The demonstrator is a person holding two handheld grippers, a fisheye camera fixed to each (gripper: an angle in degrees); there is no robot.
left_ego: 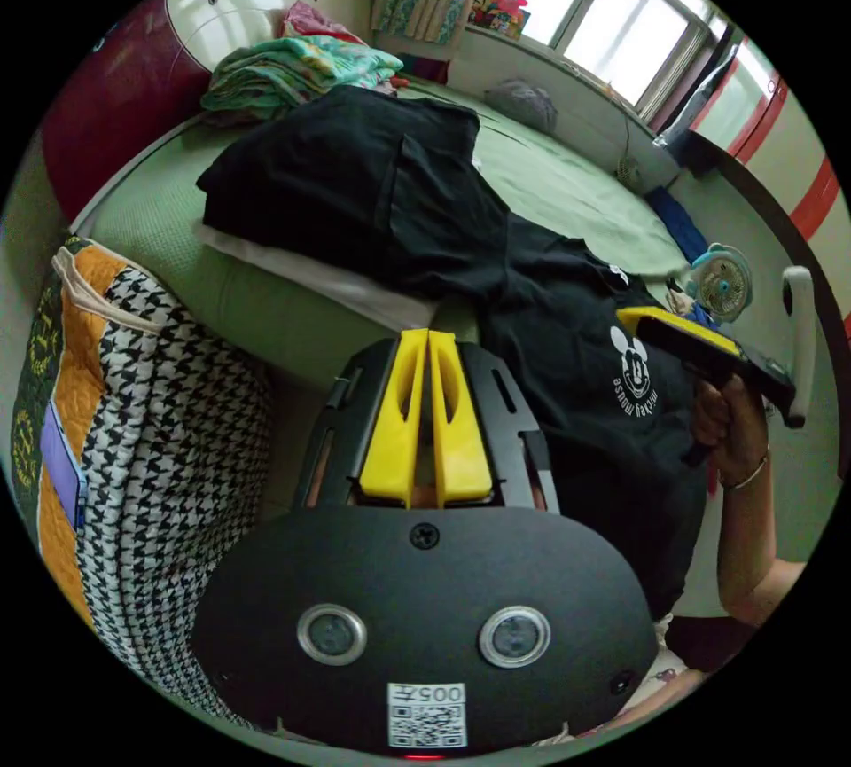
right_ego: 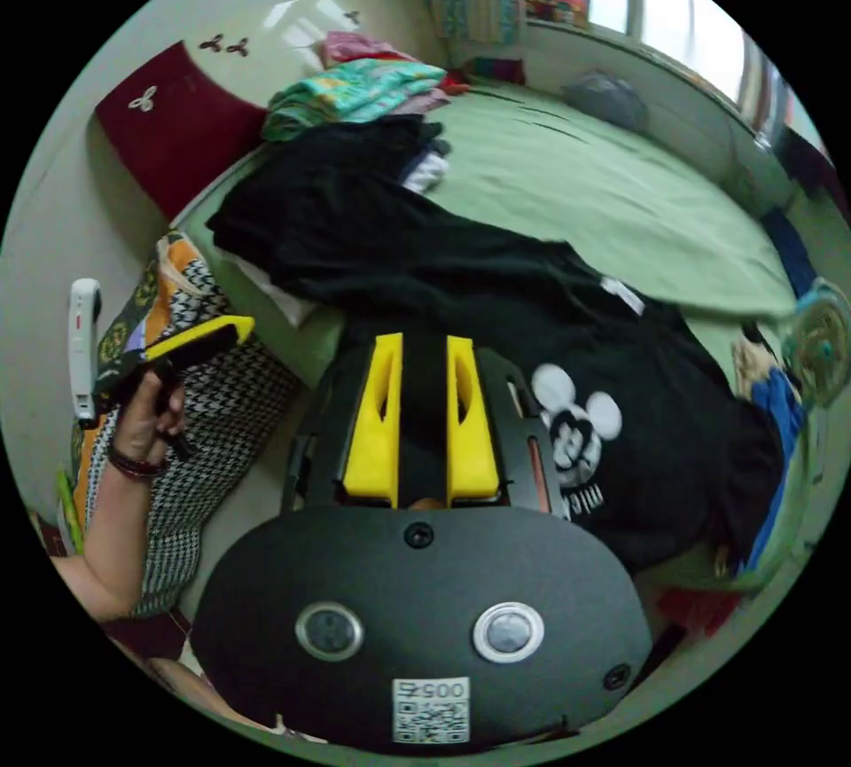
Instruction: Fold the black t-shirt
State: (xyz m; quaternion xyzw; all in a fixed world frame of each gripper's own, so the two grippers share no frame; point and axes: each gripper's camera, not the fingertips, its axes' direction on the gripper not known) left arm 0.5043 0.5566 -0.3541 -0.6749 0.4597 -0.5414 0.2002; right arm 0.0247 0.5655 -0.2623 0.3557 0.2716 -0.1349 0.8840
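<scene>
On green bedding, rumpled black t-shirt sprawls.

One black t-shirt with a white cartoon print is seen hanging over the edge of one green bed, and one stack of folded dark clothes is counted near the headboard. Two grippers are counted, each held in one hand: the left gripper and the right gripper. One houndstooth bag and one small fan are also counted.
</scene>
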